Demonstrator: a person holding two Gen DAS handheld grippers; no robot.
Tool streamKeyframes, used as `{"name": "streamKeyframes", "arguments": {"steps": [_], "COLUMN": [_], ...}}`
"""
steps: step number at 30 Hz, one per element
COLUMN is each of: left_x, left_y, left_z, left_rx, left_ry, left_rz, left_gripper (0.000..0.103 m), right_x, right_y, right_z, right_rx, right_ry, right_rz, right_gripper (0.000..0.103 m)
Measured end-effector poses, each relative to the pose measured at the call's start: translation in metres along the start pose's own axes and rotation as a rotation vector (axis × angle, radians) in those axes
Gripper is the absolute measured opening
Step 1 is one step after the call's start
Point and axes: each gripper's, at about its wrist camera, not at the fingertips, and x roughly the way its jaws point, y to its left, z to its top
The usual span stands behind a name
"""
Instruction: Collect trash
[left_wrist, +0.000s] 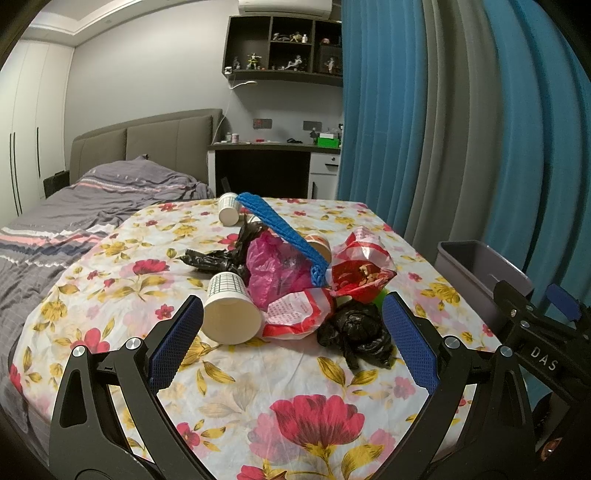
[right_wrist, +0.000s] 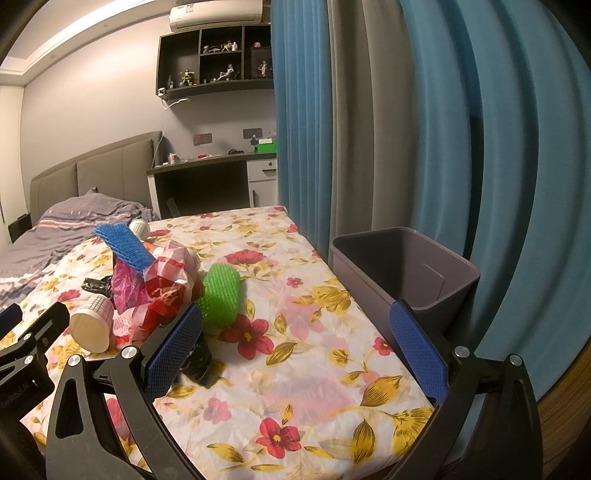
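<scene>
Task looked barely begun, as far as the views showed. The grey bin (right_wrist: 402, 269) stood off the table's right edge by the blue curtain, and the part of its inside visible from the right wrist cam held nothing; bottom was hidden.

All trash still sat on the floral tablecloth (left_wrist: 295, 387) in one heap: nearest, a paper cup (left_wrist: 229, 312) on its side w/ grid print, touching a red-and-white plastic bag (left_wrist: 295, 314); just beside that a crumpled black bag (left_wrist: 354, 332). Behind them a pink bag (left_wrist: 277, 273), a second black bag (left_wrist: 214, 258), a red wrapper (left_wrist: 362, 273), and a blue foam net (left_wrist: 280, 232) lying across the pile. Another cup (left_wrist: 229, 208) lay at the far edge. A green foam net (right_wrist: 219, 295) showed on the pile's bin side.

Left gripper (left_wrist: 293, 334) was spread wide, nothing between the pads, hovering low before the cup and black bag. Right gripper (right_wrist: 295, 339) also wide apart and holding nothing, aimed between pile and bin.

So approx. everything remained: each piece needed a pick and drop into the bin.
</scene>
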Motion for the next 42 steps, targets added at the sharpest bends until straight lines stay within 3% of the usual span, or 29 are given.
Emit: {"name": "streamKeyframes", "arguments": {"steps": [33, 42], "left_x": [0.004, 0.025], "left_y": [0.001, 0.016], "left_z": [-0.003, -0.006], "left_rx": [-0.004, -0.038], "left_ry": [0.005, 0.022], "left_rz": [-0.003, 0.020], "left_gripper": [0.096, 0.096], "right_x": [0.003, 0.024], "right_y": [-0.001, 0.003], "right_z": [0.001, -0.001], "right_rx": [0.004, 0.034], "right_ry": [-0.001, 0.024], "right_rz": [0.005, 0.047], "right_gripper": [0.098, 0.098]}}
